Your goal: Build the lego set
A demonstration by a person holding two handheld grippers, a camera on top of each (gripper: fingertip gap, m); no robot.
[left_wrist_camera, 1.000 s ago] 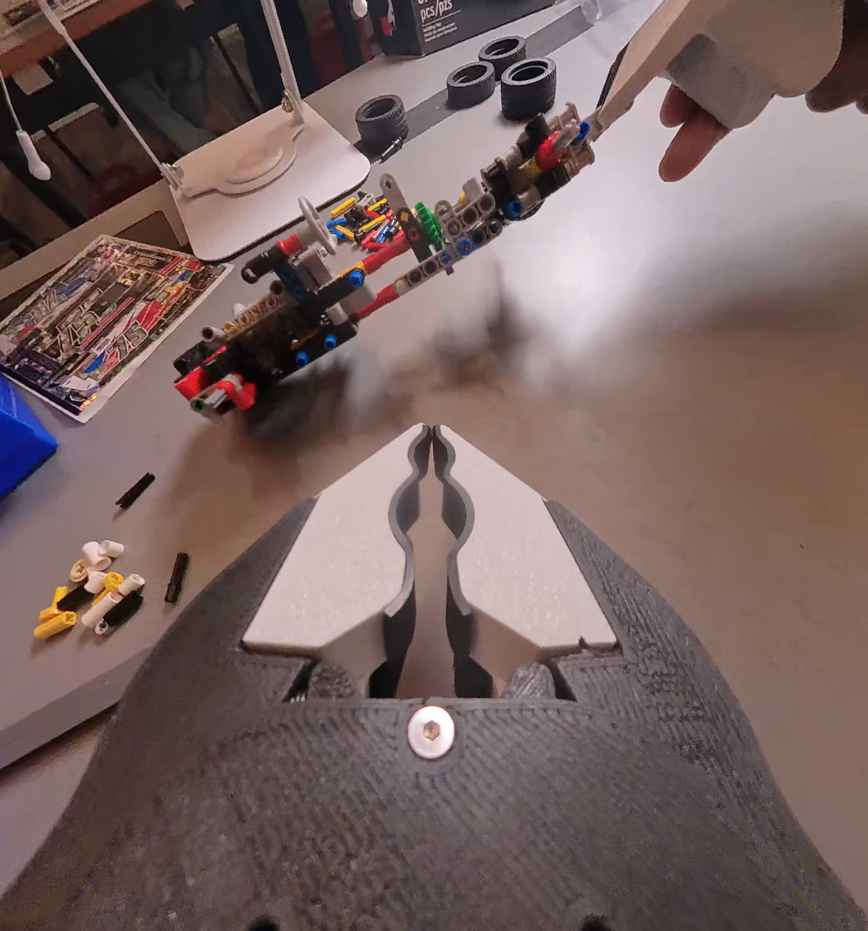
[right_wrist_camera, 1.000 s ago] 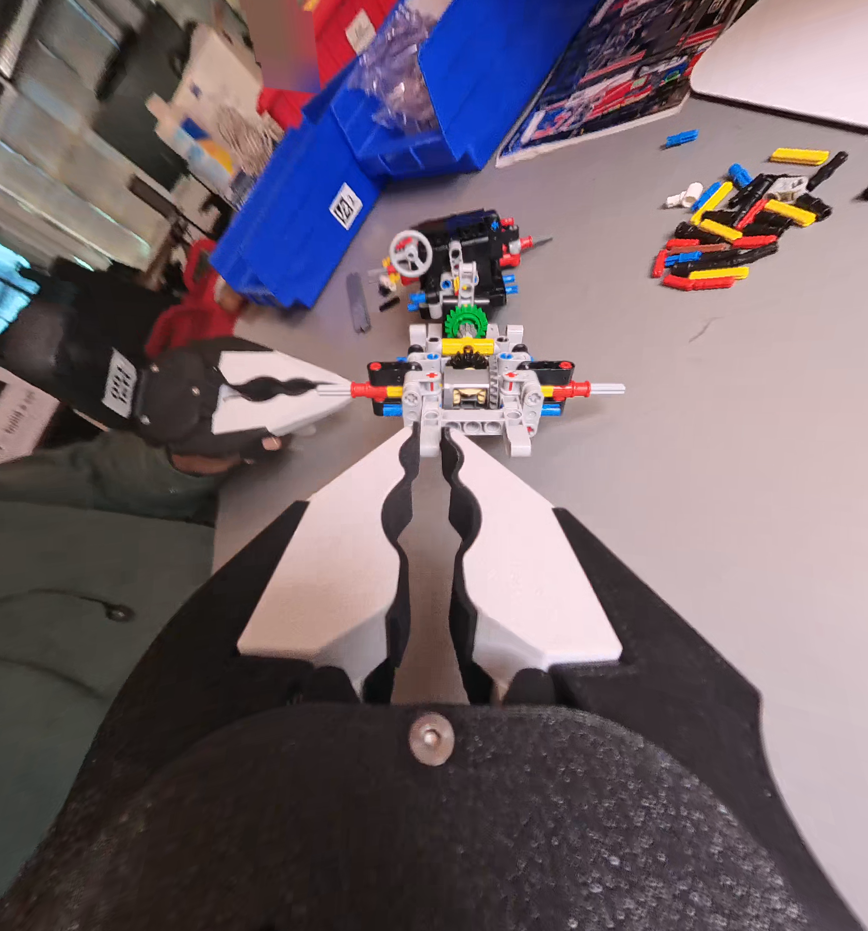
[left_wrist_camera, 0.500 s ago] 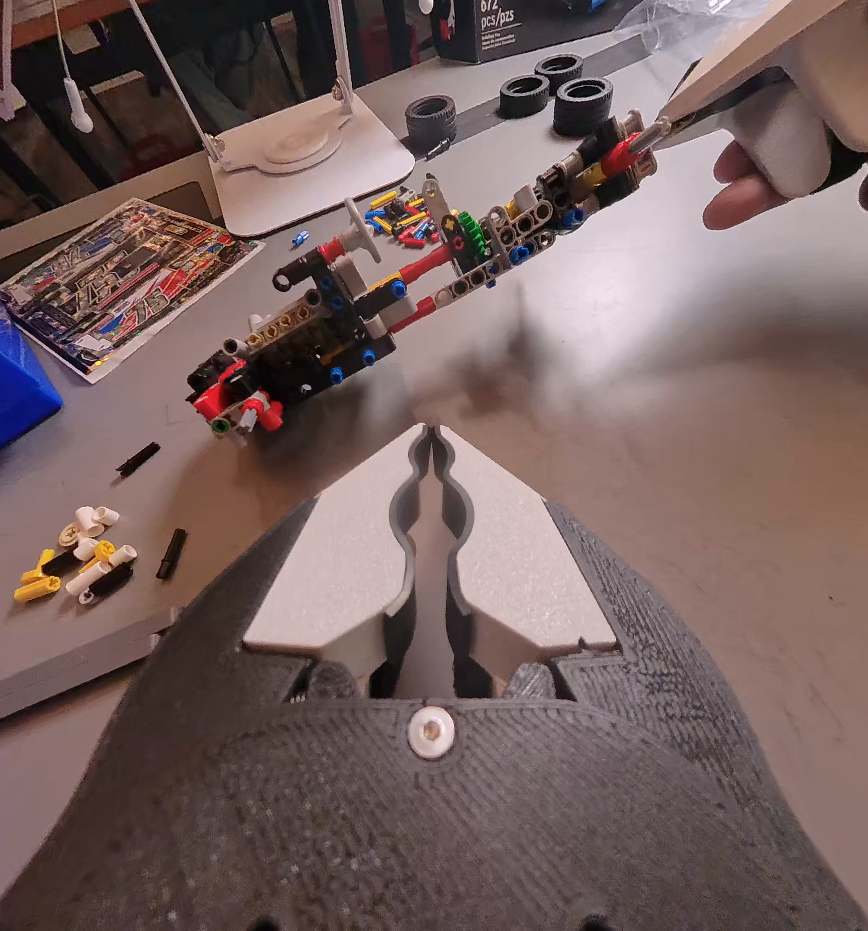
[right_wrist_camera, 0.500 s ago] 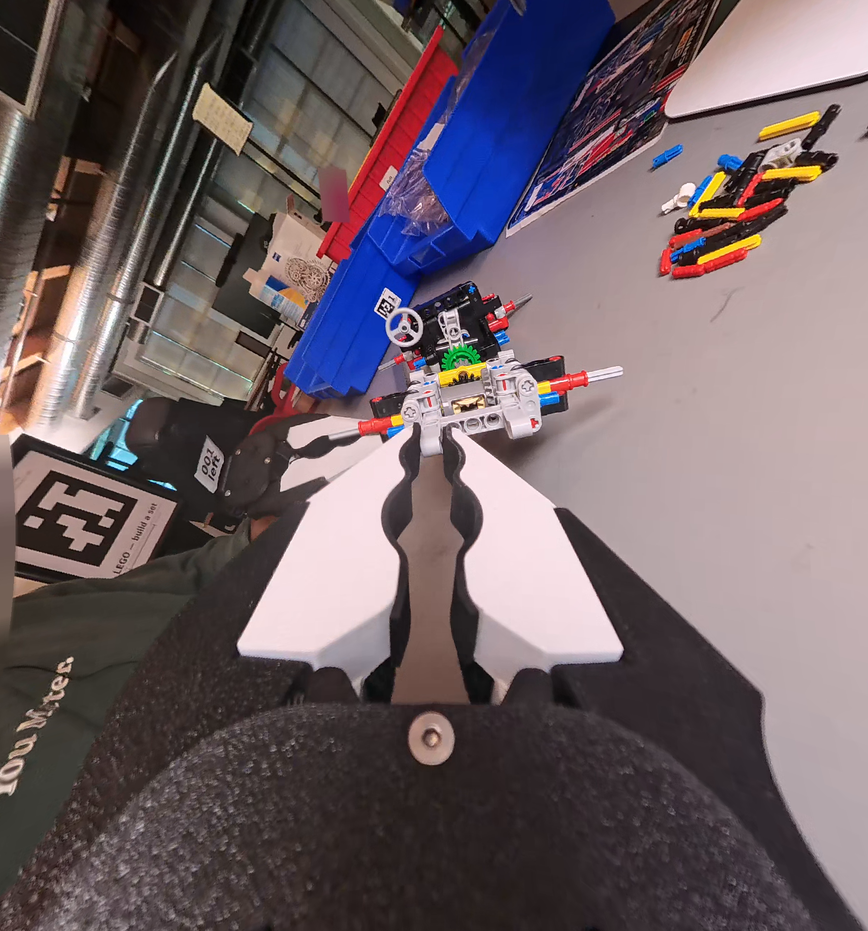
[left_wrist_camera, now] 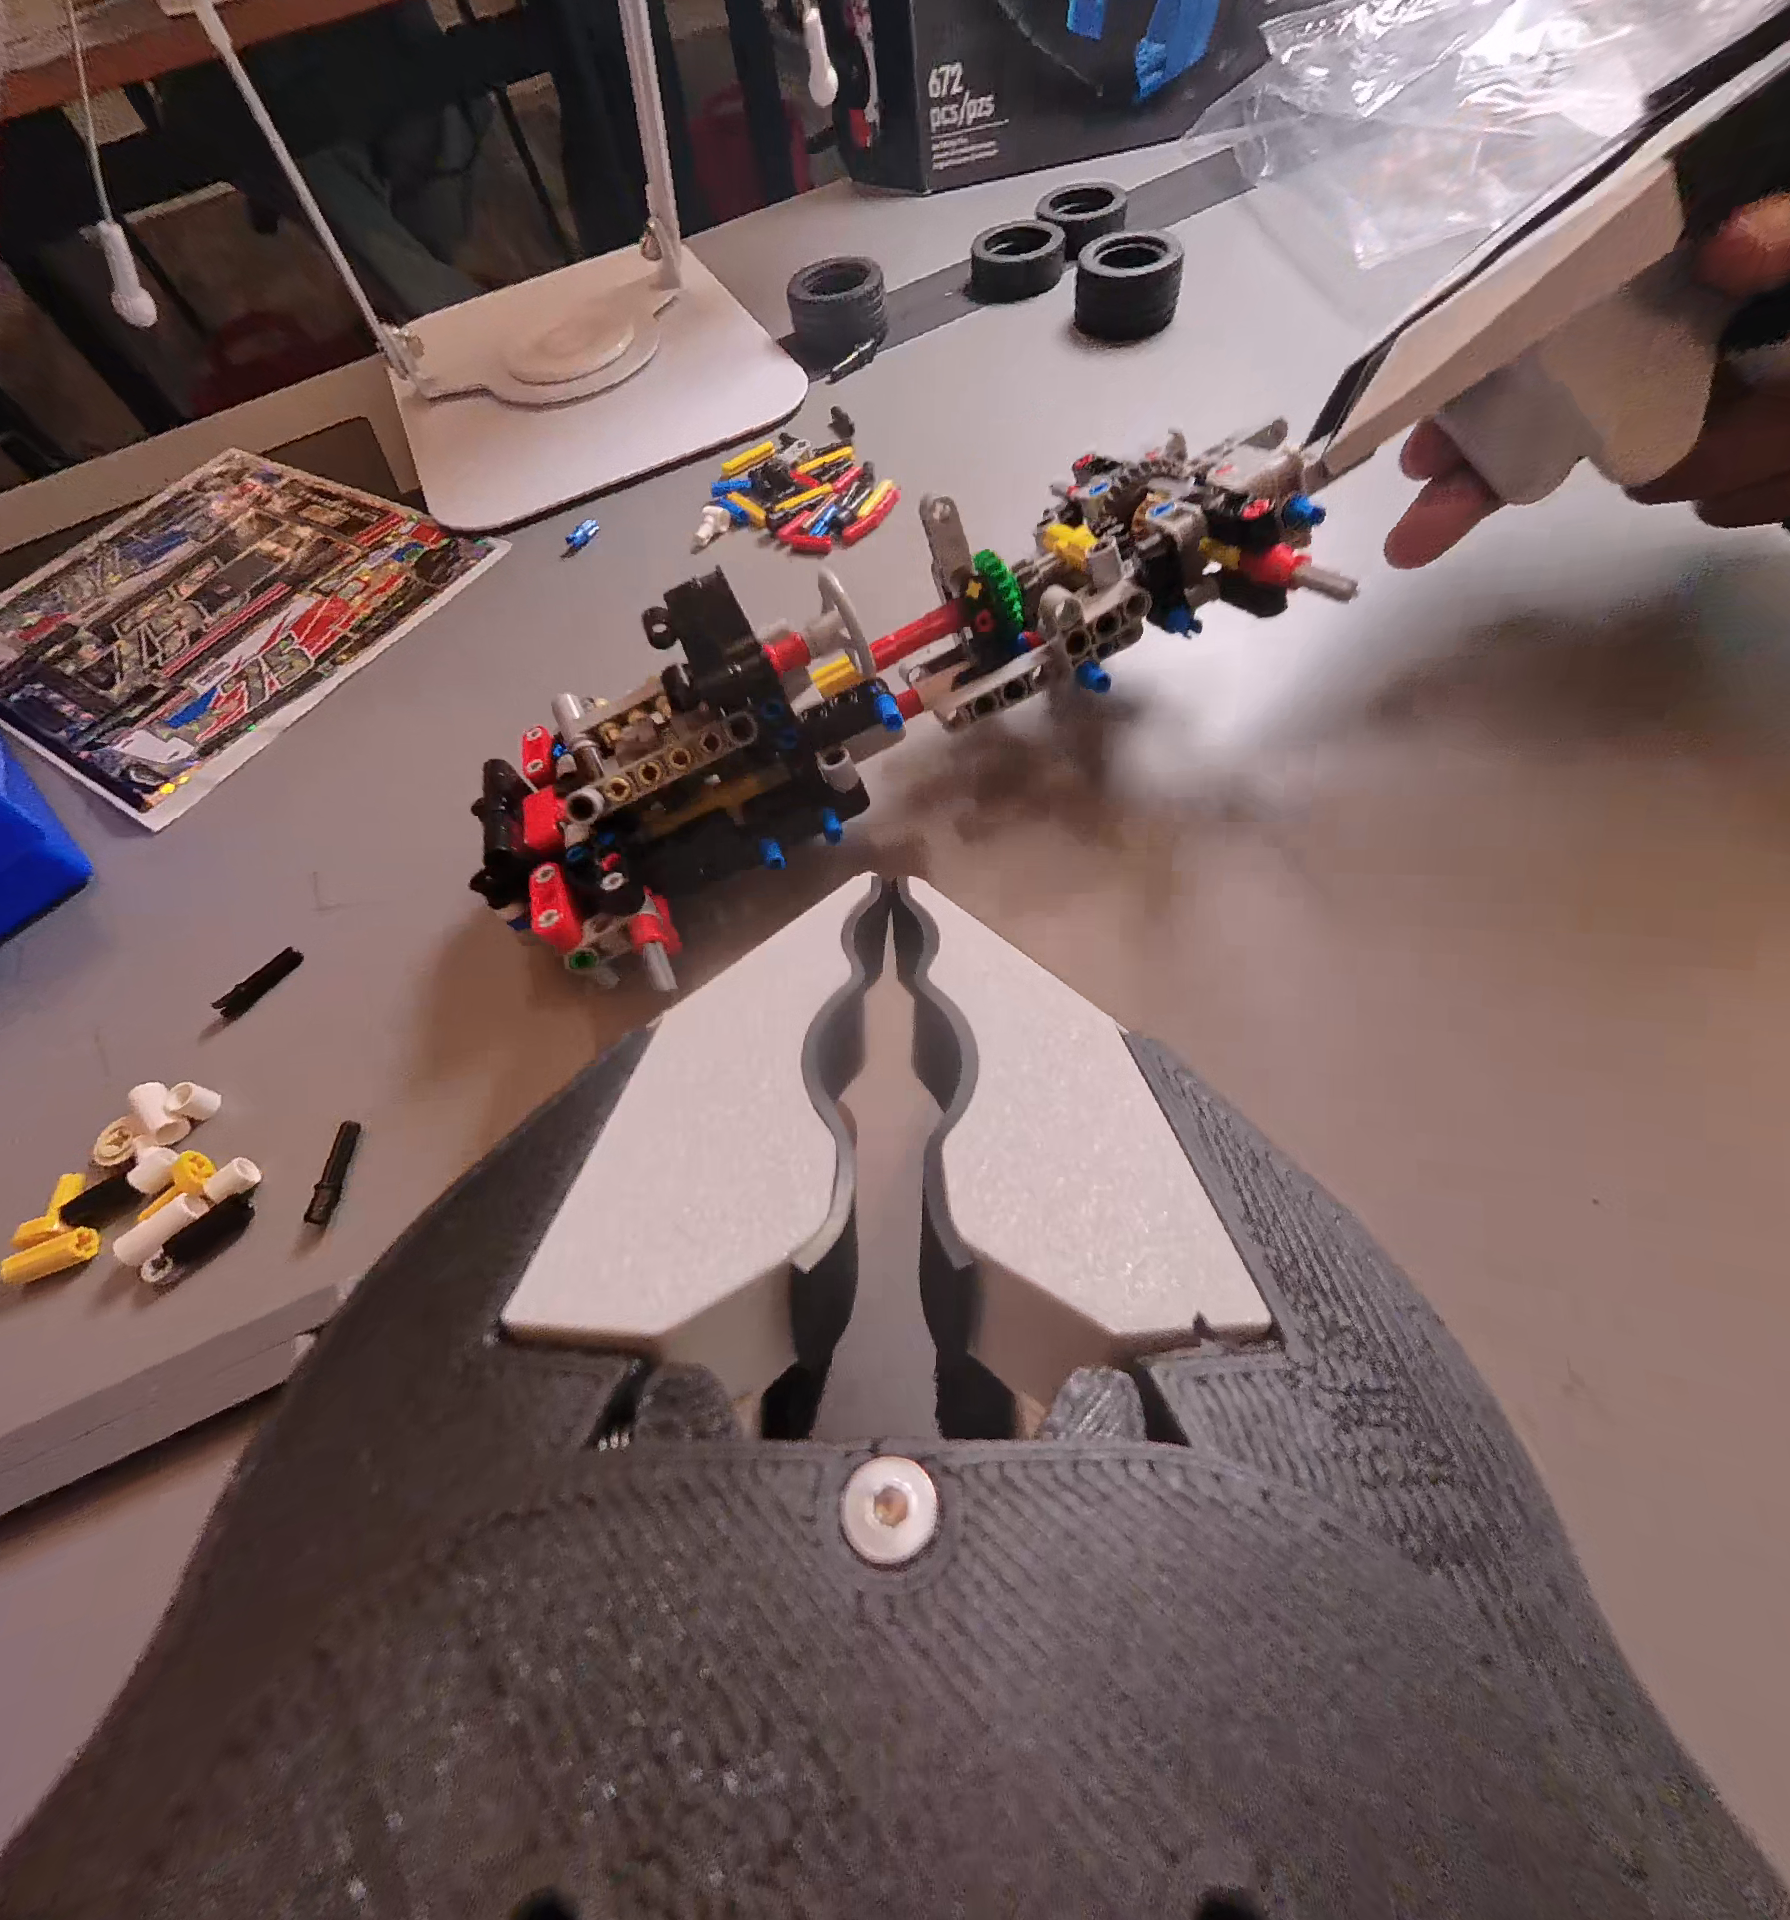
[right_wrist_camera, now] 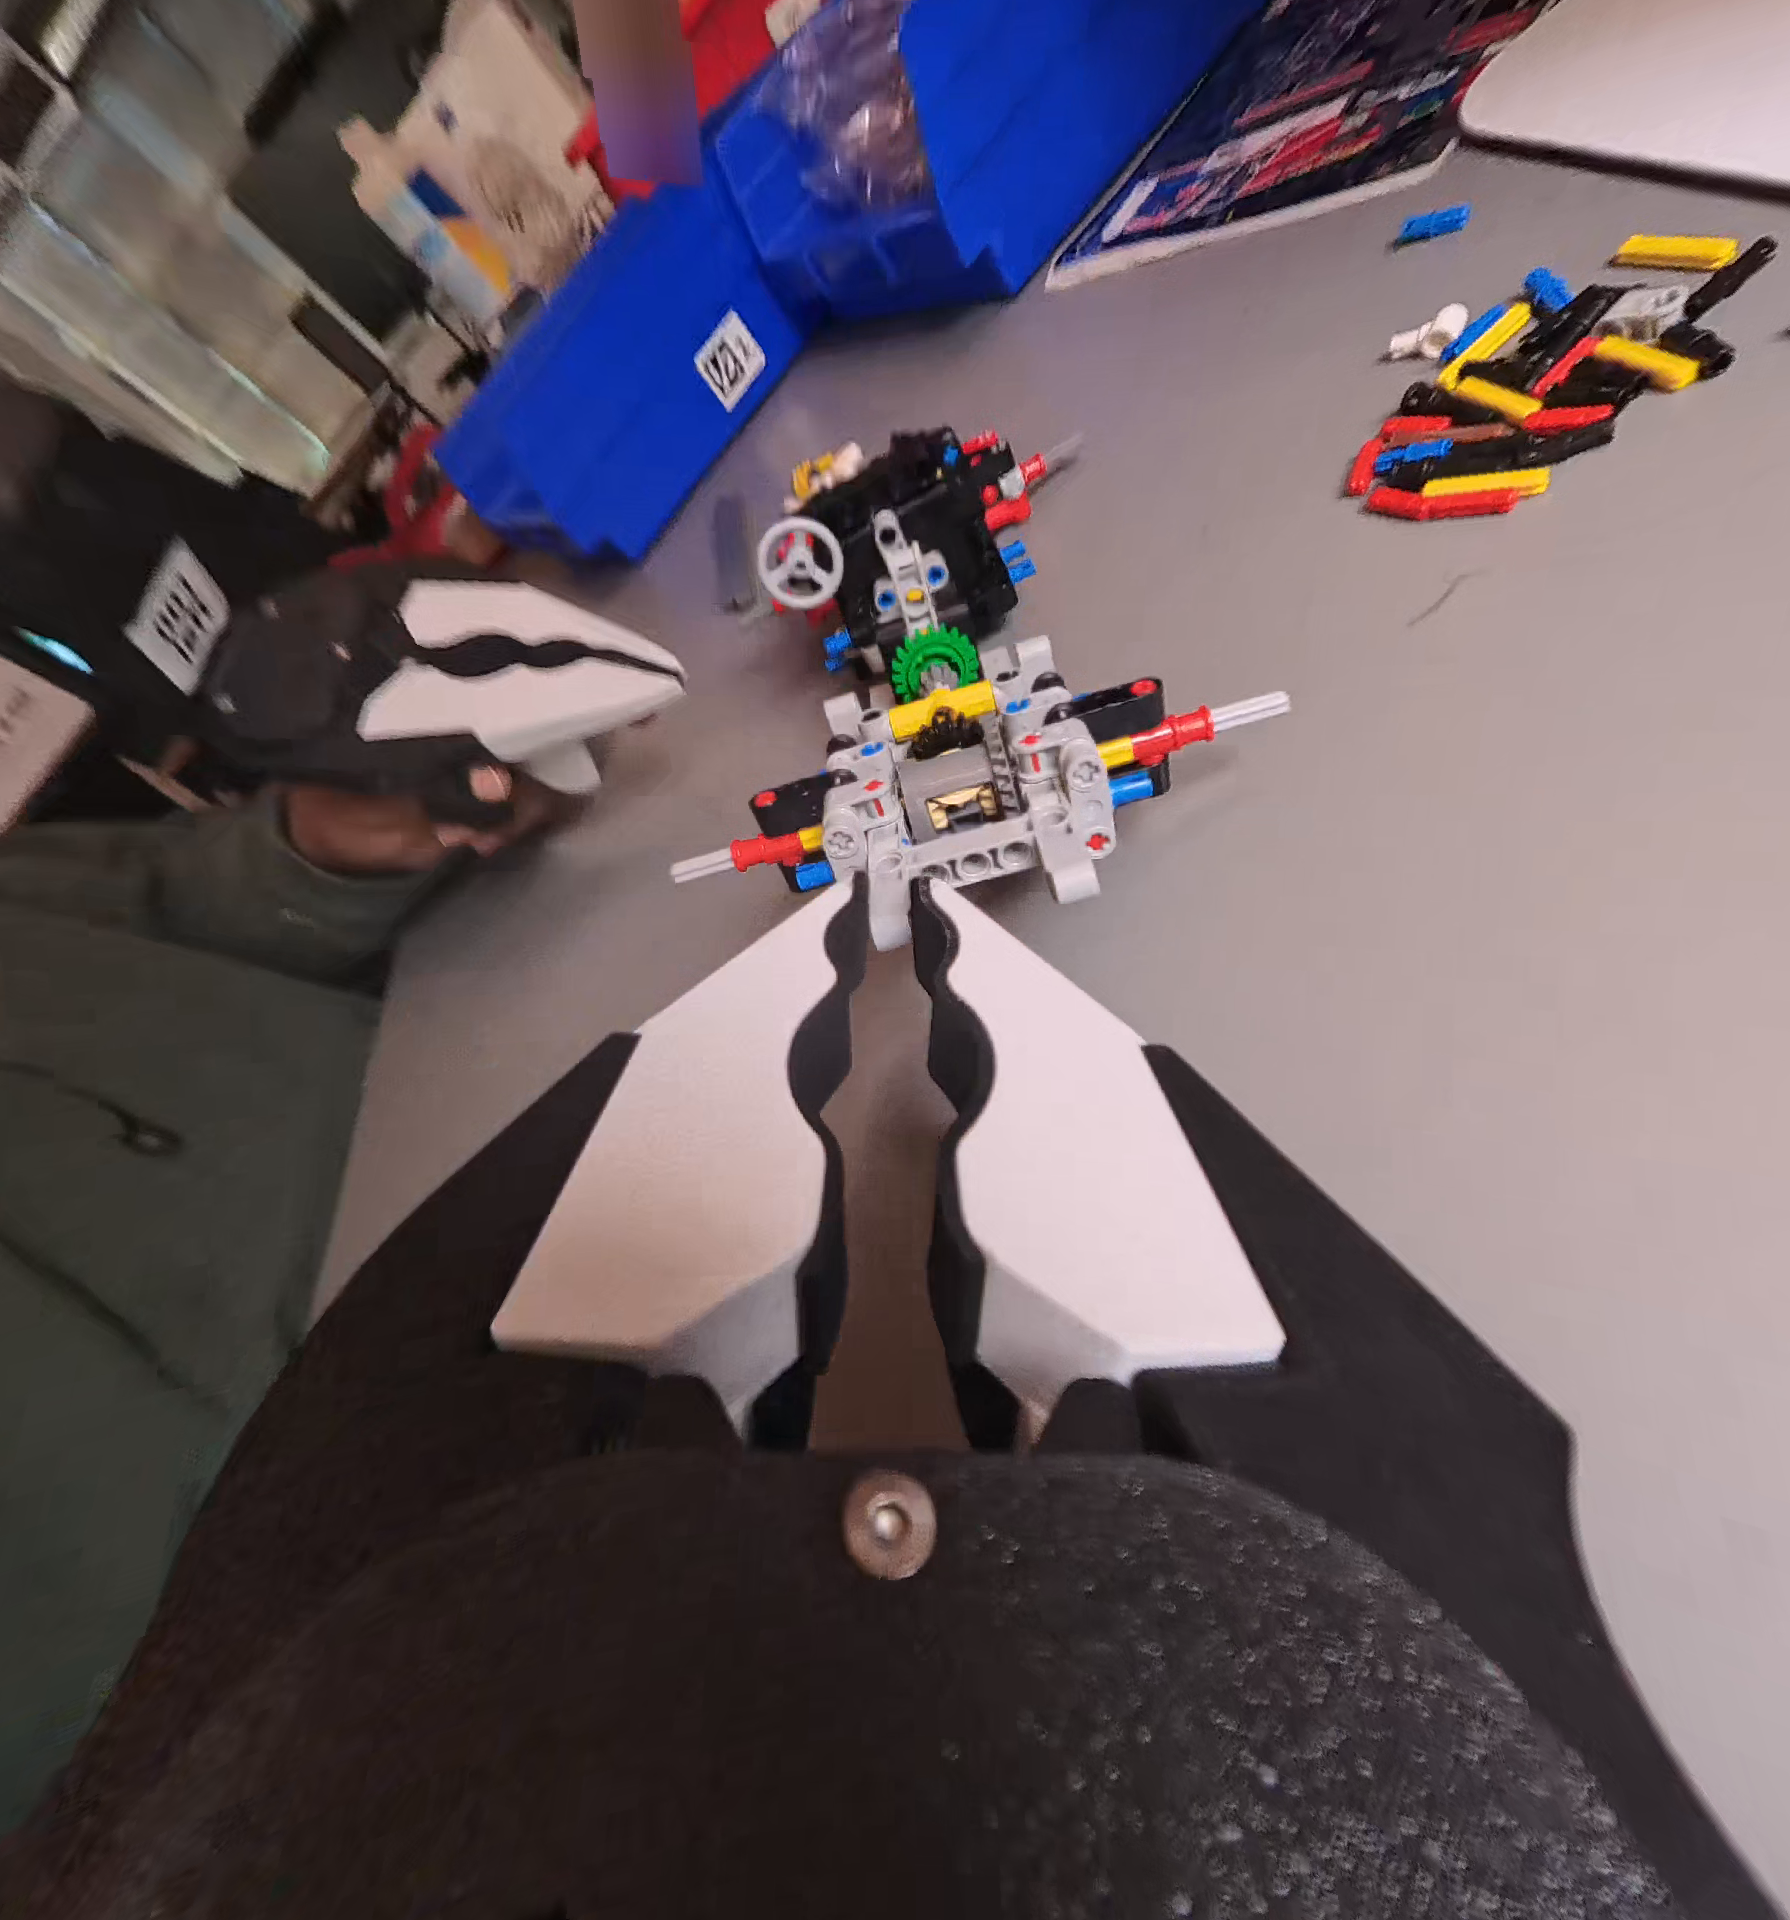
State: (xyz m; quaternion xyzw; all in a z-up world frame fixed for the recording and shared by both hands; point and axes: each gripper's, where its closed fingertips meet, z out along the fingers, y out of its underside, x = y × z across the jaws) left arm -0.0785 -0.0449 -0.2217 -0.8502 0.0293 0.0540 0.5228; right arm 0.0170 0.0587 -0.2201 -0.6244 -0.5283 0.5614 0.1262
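Observation:
A long Lego chassis (left_wrist_camera: 766, 727) in black, grey and red, with a green gear and a steering wheel, lies across the grey table. My right gripper (right_wrist_camera: 886, 914) is shut on a grey piece at its rear end and holds that end slightly raised. It also shows in the left wrist view (left_wrist_camera: 1317, 473). The chassis (right_wrist_camera: 958, 769) stretches away from it. My left gripper (left_wrist_camera: 886, 883) is shut and empty, just short of the chassis's front end. In the right wrist view it (right_wrist_camera: 675, 677) is to the left of the chassis, apart from it.
A pile of loose coloured pins and beams (left_wrist_camera: 797, 499) lies behind the chassis, and a small yellow, white and black pile (left_wrist_camera: 132, 1184) at the near left. Tyres (left_wrist_camera: 1125, 281), a white stand base (left_wrist_camera: 600, 395), a booklet (left_wrist_camera: 195, 623) and blue bins (right_wrist_camera: 766, 312) ring the table. There is about 15 cm between the tips of the two grippers.
My right gripper has swung and lowered the chassis, whose front end is now nearer my left gripper. My left gripper has stayed shut and empty.

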